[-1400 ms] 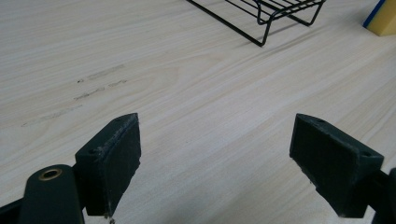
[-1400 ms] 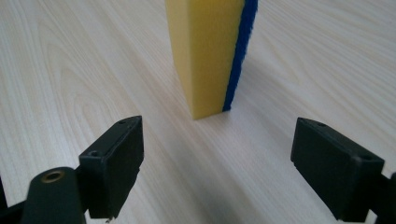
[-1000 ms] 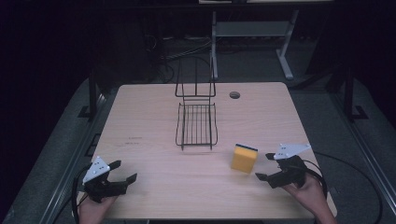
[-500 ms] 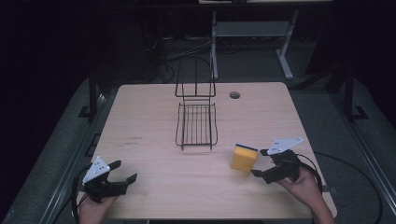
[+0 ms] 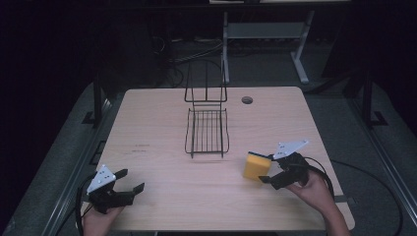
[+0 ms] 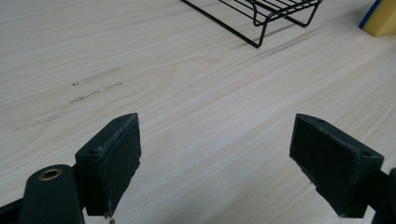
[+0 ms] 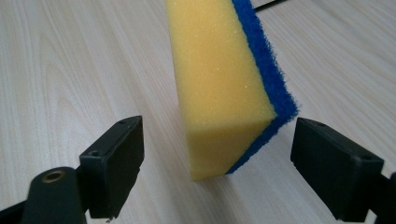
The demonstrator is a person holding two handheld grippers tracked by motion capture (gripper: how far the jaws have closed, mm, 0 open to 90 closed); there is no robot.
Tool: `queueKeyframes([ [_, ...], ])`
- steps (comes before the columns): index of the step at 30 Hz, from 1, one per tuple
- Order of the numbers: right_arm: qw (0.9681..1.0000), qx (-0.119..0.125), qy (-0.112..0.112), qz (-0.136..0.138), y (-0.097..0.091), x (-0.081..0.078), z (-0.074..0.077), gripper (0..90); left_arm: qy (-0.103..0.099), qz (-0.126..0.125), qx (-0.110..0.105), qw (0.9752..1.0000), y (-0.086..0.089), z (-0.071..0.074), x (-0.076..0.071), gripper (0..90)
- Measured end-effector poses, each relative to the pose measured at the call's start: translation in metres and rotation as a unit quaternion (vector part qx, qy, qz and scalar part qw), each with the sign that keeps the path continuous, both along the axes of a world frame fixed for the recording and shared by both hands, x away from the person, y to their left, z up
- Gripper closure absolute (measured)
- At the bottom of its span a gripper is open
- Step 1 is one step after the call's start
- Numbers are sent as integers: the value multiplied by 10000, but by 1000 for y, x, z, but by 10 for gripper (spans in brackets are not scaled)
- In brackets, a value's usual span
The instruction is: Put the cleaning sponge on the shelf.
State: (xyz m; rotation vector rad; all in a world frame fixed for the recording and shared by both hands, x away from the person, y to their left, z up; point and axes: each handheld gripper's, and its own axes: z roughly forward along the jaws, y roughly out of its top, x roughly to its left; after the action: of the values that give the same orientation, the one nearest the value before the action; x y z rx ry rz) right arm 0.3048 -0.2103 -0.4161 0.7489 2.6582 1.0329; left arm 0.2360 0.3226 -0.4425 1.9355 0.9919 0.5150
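The sponge [image 5: 256, 165], a yellow block with a blue scouring face, is standing on edge on the table [image 5: 162, 132], near the rack [image 5: 207, 132] on its right. It is being approached by the right gripper [image 5: 266, 171], advanced from a second ago; jaws are being held spread on either side, untouching, so a grasp is judged imminent. The left gripper [image 5: 132, 181] is being held spread, idle.

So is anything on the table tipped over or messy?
Nothing is spilled or broken. The one odd thing is the sponge: it stands up on a thin edge instead of lying flat, with the right gripper open around it. The wire rack sits straight, and the left gripper is open over bare table.
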Motion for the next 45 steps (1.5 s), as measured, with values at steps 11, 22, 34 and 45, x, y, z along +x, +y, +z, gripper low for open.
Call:
queueKeyframes([
  [11,9999,-34,121,55,4,6,-2,177,13,-10,8,10000,0,0,0,159],
  [22,9995,-188,200,163,12,13,-1,248,4,-10,0,10000,1,0,0,159],
  [34,9981,-439,221,380,14,14,-1,491,4,2,-20,10000,1,0,0,159],
  [45,9966,-523,177,614,23,18,13,563,-4,5,-39,10000,2,1,0,159],
])
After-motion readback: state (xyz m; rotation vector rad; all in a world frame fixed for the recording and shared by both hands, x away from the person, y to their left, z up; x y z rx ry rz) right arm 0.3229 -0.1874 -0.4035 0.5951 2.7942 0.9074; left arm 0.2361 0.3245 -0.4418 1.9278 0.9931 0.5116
